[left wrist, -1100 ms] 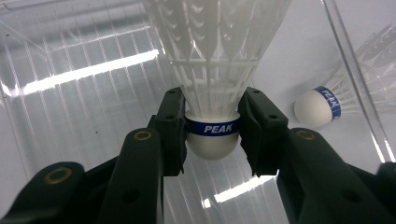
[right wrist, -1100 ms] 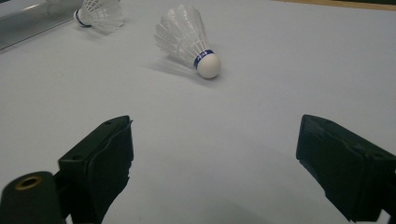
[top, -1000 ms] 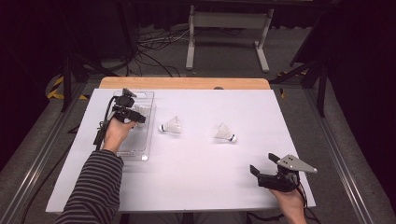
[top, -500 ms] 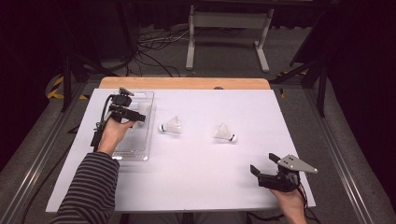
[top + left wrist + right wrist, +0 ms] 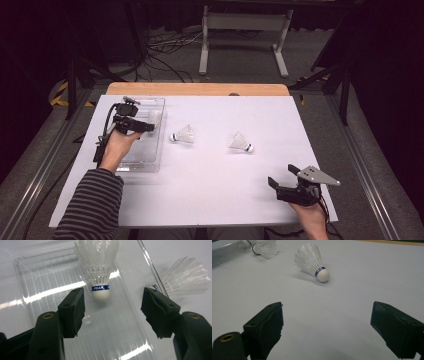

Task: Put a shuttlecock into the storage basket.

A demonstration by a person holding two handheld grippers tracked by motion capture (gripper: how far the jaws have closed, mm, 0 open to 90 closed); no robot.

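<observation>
High view, with both gripper views. Your left gripper [image 5: 150, 127] hangs over the clear tray [image 5: 159, 150] at the table's [image 5: 210, 200] 9 o'clock edge; its jaws have just been opening and now stand wide apart with nothing pressed between them. The shuttlecock in the tray [image 5: 99, 267] lies on the ribbed floor, cork end toward the jaws, feathers toward 12 o'clock in the left gripper view, free of both pads. Judged step: release of the first shuttlecock, complete. The middle shuttlecock [image 5: 183, 135] lies on the table just outside the tray wall, at 3 o'clock from your left gripper. The far shuttlecock [image 5: 241, 143] lies on its side well apart from it, at about 11 o'clock from your right gripper [image 5: 282, 176], whose jaws are spread and empty, low over the table near its 5 o'clock corner. Next move, as judged: lift your left gripper clear of the tray wall, carry it toward 3 o'clock, and close on the middle shuttlecock near its cork, sparing the feathers.
</observation>
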